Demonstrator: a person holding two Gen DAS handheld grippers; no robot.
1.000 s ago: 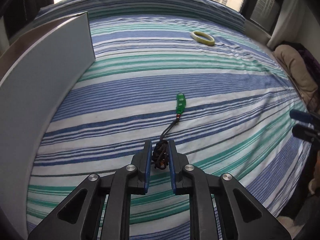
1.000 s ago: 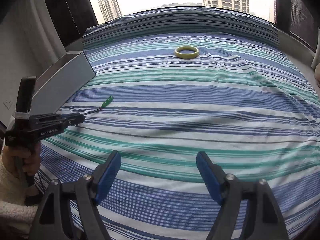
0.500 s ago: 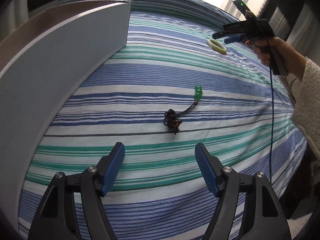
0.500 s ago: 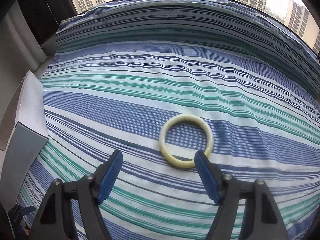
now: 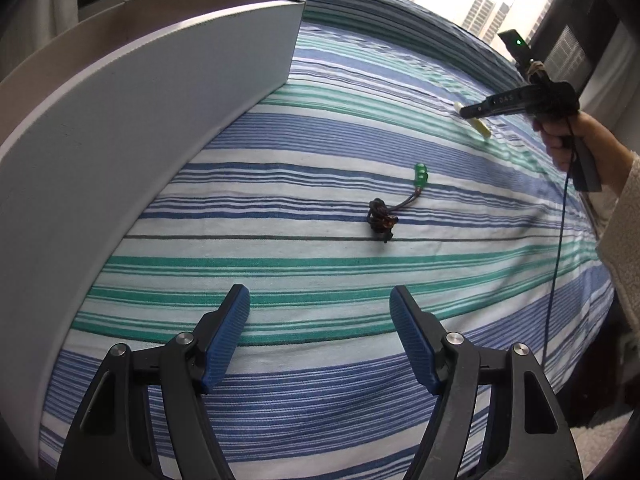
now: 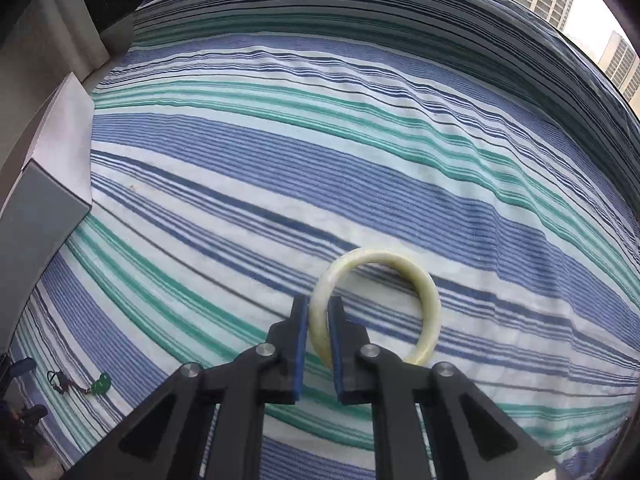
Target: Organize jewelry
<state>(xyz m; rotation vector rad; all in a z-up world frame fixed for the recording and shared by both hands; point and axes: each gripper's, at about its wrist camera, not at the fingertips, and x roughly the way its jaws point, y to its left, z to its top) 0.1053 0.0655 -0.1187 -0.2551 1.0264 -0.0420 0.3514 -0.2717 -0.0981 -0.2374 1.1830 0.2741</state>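
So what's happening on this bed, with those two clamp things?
A person is sorting jewelry on a striped bedspread, holding a two-finger gripper in each hand. The right gripper has just closed on the rim of a pale bangle. The left gripper is open, with nothing between its fingers; a dark corded charm with a green pendant lies on the bedspread ahead of it. A grey box stands at the left.

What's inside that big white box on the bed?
Can't tell. The white box shows only its outer wall and a strip of brownish inner wall at the top; that wall hides its inside. The corded pendant lies outside, on the bedspread.
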